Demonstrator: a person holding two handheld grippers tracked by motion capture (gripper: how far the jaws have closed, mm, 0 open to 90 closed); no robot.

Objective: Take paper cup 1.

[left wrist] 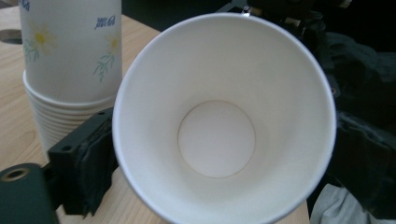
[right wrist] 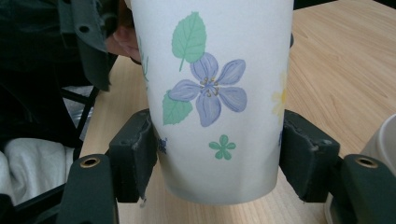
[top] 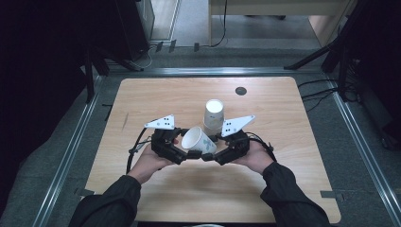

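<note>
The counter [top: 142, 99] is a rounded slab of pale wood grain with a small dark round plug [top: 241, 91] near its far edge. On it, past the hands, a stack of paper cups [top: 213, 116] stands upside down, smooth white with ridged rims bunched at the bottom; the left gripper view adds its yellow daisies and blue lettering.

The single paper cup [top: 198, 140] is held tilted above the counter between the two grippers, just in front of the stack. The right gripper [top: 221, 156] has its fingers [right wrist: 135, 156] pinching the cup near its base, the black pads pressing both sides; its view shows a printed purple flower, green leaves and a small green blossom. The left gripper [top: 185, 153] looks straight into the cup's plain white tapered inside and round bottom. One of its fingers [left wrist: 88, 165] sits just outside the rim; whether the pair grips the cup I cannot tell.
</note>
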